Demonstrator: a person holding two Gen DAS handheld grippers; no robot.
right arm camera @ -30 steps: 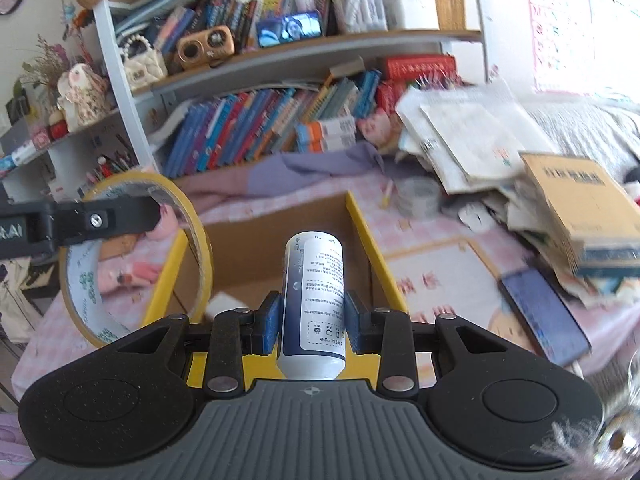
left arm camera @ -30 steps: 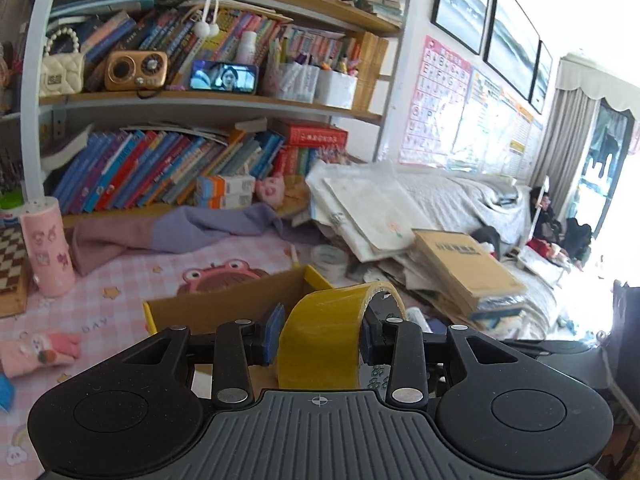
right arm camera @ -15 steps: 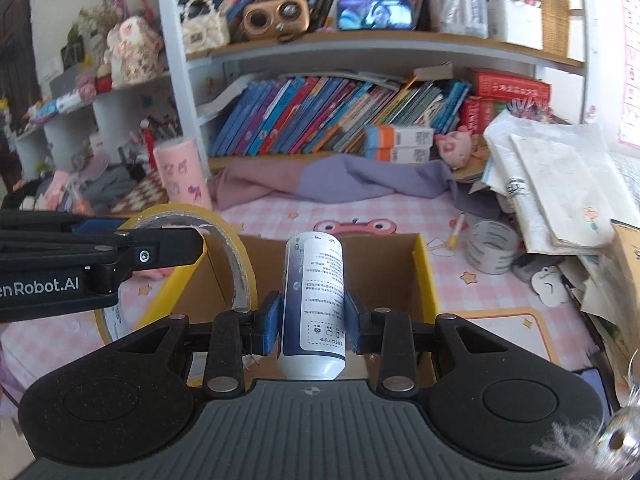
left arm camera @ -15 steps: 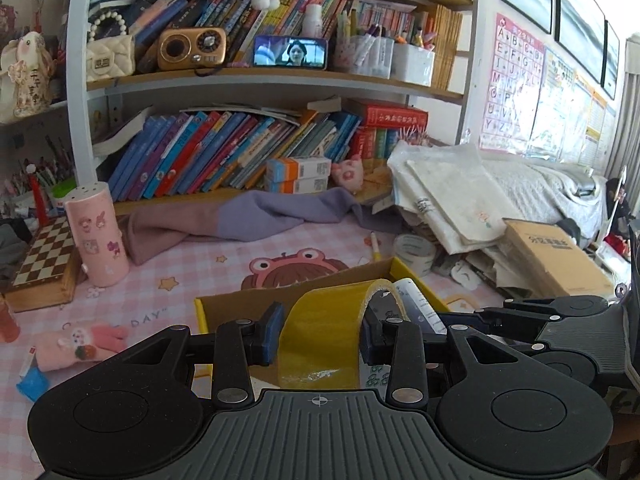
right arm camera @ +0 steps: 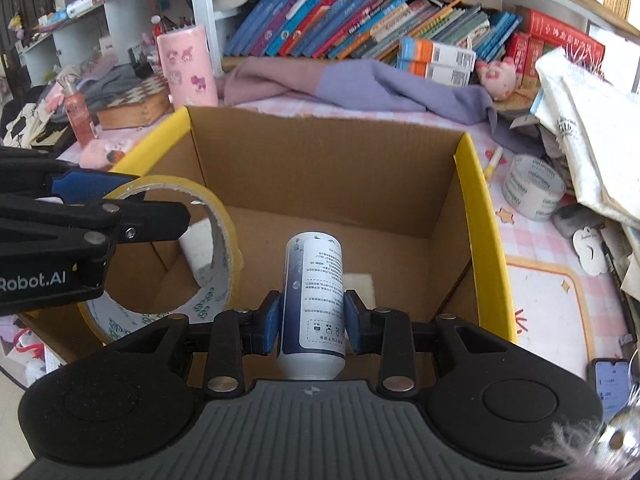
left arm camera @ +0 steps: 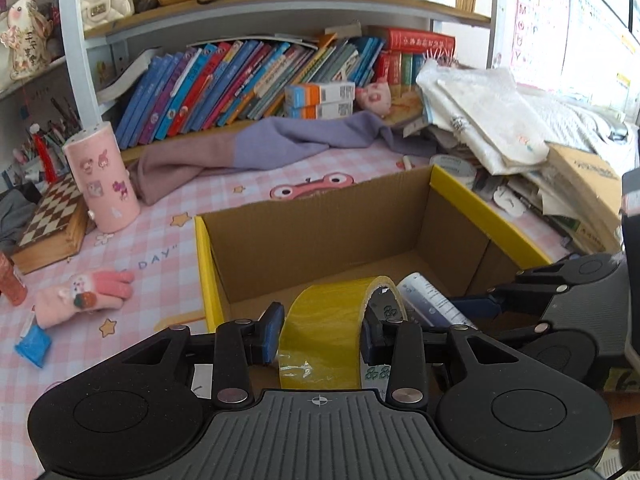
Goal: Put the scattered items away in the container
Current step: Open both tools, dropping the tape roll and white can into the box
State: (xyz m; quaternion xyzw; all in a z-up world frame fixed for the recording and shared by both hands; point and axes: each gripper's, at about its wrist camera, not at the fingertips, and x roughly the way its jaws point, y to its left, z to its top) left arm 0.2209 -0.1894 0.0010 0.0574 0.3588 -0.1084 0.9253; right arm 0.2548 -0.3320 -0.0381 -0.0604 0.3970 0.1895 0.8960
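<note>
An open cardboard box [left arm camera: 320, 228] with yellow-edged flaps sits on the pink checked mat; it also shows in the right wrist view [right arm camera: 328, 168]. My left gripper [left arm camera: 320, 336] is shut on a yellow tape roll [left arm camera: 324, 340] and holds it over the box's near left part; the roll also shows in the right wrist view [right arm camera: 216, 240]. My right gripper [right arm camera: 312, 318] is shut on a white and blue bottle [right arm camera: 314, 300], held over the box floor; the bottle also shows in the left wrist view [left arm camera: 428, 300].
On the mat lie a pink glove [left arm camera: 84, 296], a blue packet [left arm camera: 34, 346], a pink cup [left arm camera: 102, 178], a chessboard box [left arm camera: 52, 220], a purple cloth [left arm camera: 256, 148] and a clear tape roll [right arm camera: 532, 186]. Stacked papers [left arm camera: 500, 132] crowd the right. White items [right arm camera: 360, 286] lie inside the box.
Both grippers have tilted down and moved lower over the box, still holding the tape roll and the bottle. The box's inside is now in full view.
</note>
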